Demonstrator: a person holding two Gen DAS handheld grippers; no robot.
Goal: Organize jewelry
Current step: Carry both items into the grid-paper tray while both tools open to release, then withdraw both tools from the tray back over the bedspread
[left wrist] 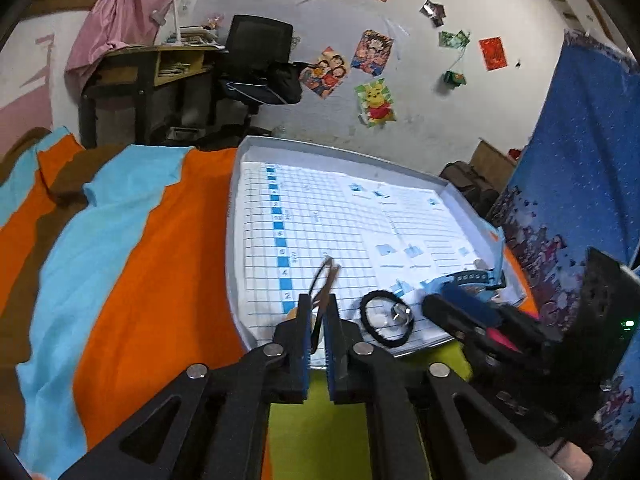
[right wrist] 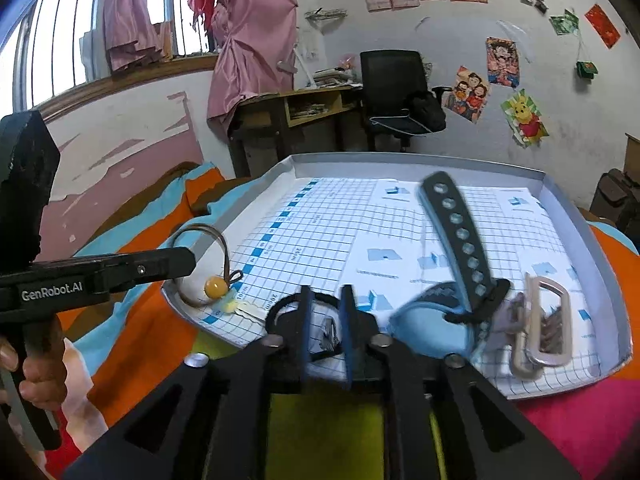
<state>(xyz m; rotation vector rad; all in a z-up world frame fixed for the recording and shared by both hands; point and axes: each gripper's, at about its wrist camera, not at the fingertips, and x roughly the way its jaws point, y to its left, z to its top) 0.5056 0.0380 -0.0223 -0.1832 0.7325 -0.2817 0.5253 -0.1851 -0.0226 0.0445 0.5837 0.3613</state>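
**A:** What have you got in each hand?

**B:** My left gripper [left wrist: 318, 320] is pressed together on the thin brown cord loop with an amber bead [right wrist: 212, 268]. From the right wrist view the cord arcs over the near-left corner of the shallow grey tray lined with a gridded paper sheet [right wrist: 420, 164], and the bead rests just inside the rim. My right gripper [right wrist: 325, 320] has its jaws partly apart, straddling the black elastic hair tie [left wrist: 386, 322] at the tray's near edge. I can't tell whether the pads touch it.

**A:** How will these pieces handle?

**B:** I'd judge the cord light and limp. It will dangle and swing from wherever I pinch it, so holding close to the bead should keep it steadier. The hair tie is soft and springy, so I'd take one side of the ring, not the whole loop. There's a small silvery stud [left wrist: 397, 314] inside that ring. It looks tiny and hard and likely to slip, and the pads could knock it. The pale blue watch with a black perforated strap [right wrist: 456, 240] lies right of my fingers. Its strap is flexible, so the body is the firmer place to grip. The beige rectangular clasp [right wrist: 542, 322] sits near the right rim.

**A:** Any writing you can read?

**B:** "GenRobot.AI" in white on the left gripper's body. The sheet has a blue ruler strip with digits and marks like "20mm". Wall certificates are too blurred.
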